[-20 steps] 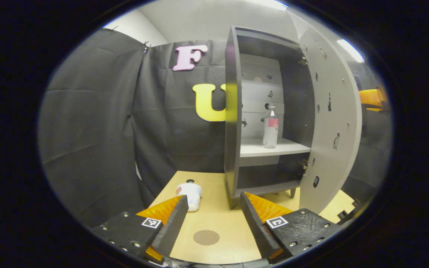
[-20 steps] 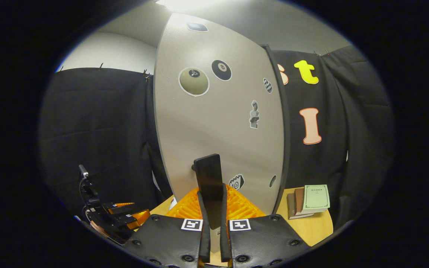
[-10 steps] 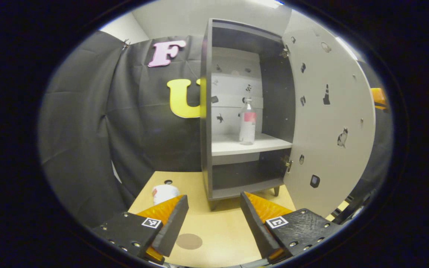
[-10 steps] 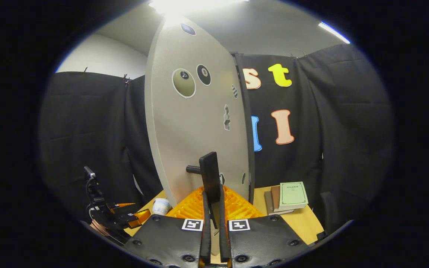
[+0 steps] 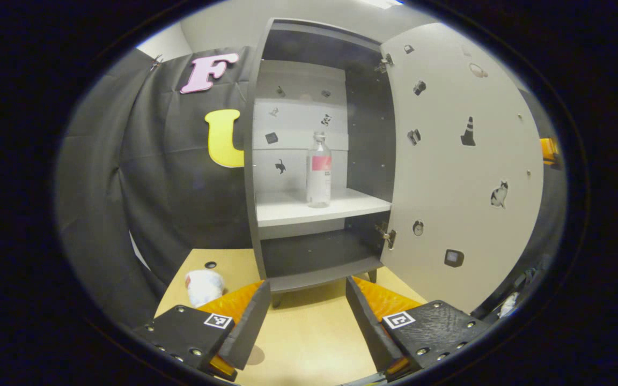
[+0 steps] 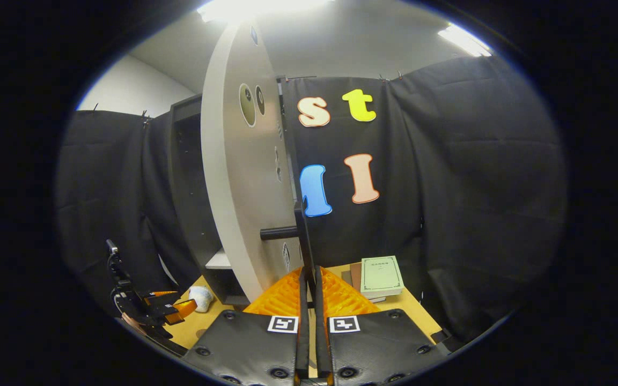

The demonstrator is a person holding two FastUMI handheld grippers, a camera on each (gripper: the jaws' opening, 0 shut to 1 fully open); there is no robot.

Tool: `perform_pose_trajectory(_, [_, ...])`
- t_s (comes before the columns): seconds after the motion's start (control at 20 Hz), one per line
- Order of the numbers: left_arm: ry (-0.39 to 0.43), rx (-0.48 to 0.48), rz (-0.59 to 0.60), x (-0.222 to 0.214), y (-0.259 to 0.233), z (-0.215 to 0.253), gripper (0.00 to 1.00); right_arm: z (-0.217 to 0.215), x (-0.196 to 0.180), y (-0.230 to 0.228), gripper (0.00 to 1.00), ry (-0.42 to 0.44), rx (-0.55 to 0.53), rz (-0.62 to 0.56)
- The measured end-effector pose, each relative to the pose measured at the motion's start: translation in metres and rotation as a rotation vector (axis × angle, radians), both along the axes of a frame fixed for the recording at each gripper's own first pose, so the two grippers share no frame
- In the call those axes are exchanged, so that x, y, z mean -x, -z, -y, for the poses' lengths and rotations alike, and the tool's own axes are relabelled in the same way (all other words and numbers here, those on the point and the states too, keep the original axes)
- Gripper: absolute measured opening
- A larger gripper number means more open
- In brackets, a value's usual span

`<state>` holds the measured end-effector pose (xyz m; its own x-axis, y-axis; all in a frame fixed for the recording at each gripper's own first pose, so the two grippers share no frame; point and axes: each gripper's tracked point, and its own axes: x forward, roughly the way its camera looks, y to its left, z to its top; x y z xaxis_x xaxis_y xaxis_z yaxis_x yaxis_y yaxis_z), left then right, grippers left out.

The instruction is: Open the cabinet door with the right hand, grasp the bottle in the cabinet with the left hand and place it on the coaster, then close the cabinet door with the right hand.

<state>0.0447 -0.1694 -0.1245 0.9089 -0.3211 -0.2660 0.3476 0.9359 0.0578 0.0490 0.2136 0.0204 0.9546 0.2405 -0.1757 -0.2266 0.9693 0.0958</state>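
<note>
right gripper [image 6: 309, 279] clamps door handle [image 6: 302, 236] (bottle [image 5: 318, 171] upright on shelf).

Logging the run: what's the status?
Right hand-held gripper shut on black door handle. Left hand-held gripper open. Clear plastic bottle upright on shelf, unobstructed.

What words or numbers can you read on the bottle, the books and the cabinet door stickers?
Nothing can be read.
Bottle: red label, print too small to read.
Top book: print on the green cover too blurred to read.
Cabinet door, inside: picture stickers, no words legible.
Cabinet door, outside, right gripper view: round stickers seen nearly edge-on, any numbers unreadable.
</note>
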Motion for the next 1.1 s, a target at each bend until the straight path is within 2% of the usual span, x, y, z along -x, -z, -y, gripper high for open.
perform_pose_trajectory(0.1, [-0.001, -0.005, 0.001, -0.002, -0.002, 0.003, 0.86, 0.015, -0.001, 0.002, 0.06, 0.03, 0.001, 0.006])
perform_pose_trajectory(0.2, [0.006, 0.0, 0.002, -0.002, -0.005, 0.008, 0.86, 0.018, 0.0, 0.003, 0.05, 0.015, -0.017, 0.0])
perform_pose_trajectory(0.3, [0.014, 0.006, 0.005, -0.002, -0.006, 0.014, 0.86, 0.014, 0.005, 0.003, 0.07, -0.004, -0.04, 0.002])
perform_pose_trajectory(0.4, [0.024, 0.01, 0.01, 0.0, -0.008, 0.018, 0.86, 0.02, 0.011, 0.005, 0.1, 0.012, -0.05, -0.008])
perform_pose_trajectory(0.6, [0.056, 0.007, 0.012, 0.003, -0.007, 0.02, 0.86, 0.039, 0.025, 0.009, 0.04, 0.081, -0.044, -0.012])
perform_pose_trajectory(0.85, [0.071, -0.016, 0.013, -0.001, -0.008, 0.017, 0.86, 0.069, 0.049, 0.011, 0.04, 0.188, -0.03, -0.026])
perform_pose_trajectory(1.1, [0.058, -0.015, 0.063, -0.028, -0.03, 0.02, 0.86, 0.102, 0.05, 0.018, 0.04, 0.253, 0.024, -0.055])
